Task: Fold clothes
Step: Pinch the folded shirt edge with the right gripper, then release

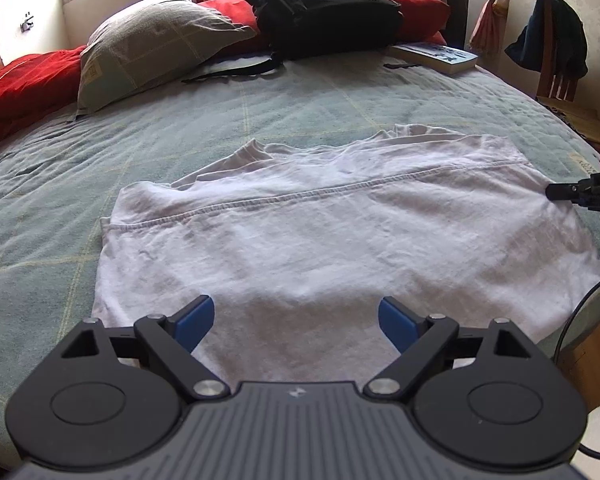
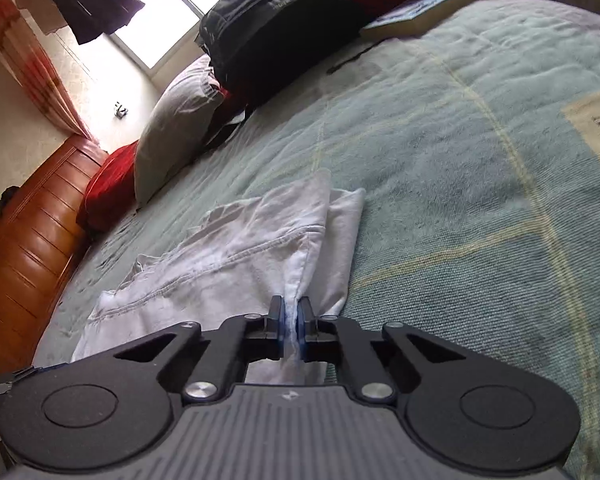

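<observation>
You're working on a bed with a green checked bedspread (image 1: 300,104), backpack (image 1: 320,4) and pillows at its head. The white shirt (image 1: 340,240) lies spread and already folded once, hem seam on top; more folds remain, I judge. Your right gripper (image 2: 291,316) pinches its edge; your left gripper (image 1: 296,316) hangs wide open over the near side, empty. A bedspread label (image 2: 598,128) is only partly legible.

A white shirt (image 1: 340,232) lies on a pale green bedspread (image 1: 60,200) crossed by thin yellow lines, with red cushions (image 1: 24,88), a grey pillow (image 1: 156,44), a black backpack (image 1: 320,4) and black claws with blue pads (image 1: 194,322).
</observation>
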Motion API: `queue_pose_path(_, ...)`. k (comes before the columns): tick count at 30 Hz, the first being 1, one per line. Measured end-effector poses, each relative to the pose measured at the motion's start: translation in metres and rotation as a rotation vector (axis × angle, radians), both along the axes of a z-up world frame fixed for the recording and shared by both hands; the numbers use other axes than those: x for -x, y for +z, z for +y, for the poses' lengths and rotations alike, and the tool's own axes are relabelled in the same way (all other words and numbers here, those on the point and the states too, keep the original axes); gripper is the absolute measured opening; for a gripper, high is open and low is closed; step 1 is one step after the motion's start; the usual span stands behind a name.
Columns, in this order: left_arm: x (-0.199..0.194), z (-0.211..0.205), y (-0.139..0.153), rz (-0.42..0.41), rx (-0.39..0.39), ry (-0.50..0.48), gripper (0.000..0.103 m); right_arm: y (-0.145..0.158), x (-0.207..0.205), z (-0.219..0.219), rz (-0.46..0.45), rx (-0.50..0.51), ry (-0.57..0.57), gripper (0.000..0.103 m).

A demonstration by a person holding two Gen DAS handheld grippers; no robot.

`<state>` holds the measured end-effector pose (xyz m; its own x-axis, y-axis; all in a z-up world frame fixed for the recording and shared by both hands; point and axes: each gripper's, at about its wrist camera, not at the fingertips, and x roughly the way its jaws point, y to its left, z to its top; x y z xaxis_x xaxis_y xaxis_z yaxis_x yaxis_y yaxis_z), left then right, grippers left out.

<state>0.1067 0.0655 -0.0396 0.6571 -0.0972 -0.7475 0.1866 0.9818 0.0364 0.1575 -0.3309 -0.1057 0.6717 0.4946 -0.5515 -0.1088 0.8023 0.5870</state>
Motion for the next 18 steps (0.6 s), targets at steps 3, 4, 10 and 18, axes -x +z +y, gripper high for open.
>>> queue_pose_path(3, 0.001, 0.001, 0.002, -0.007, 0.002, -0.005, 0.089, 0.005, 0.005, 0.0, 0.004, 0.025, -0.019, 0.006)
queue_pose_path(4, 0.001, 0.003, 0.002, -0.008, 0.004, -0.009, 0.089, 0.005, 0.005, 0.0, 0.007, 0.037, -0.021, 0.006)
queue_pose_path(10, -0.001, 0.009, 0.004, -0.008, -0.036, -0.02, 0.09, 0.007, 0.003, 0.003, 0.019, 0.12, -0.025, 0.008)
queue_pose_path(18, -0.034, 0.029, -0.004, 0.029, 0.012, -0.105, 0.09, 0.053, -0.001, 0.041, -0.153, 0.227, 0.085, 0.046)
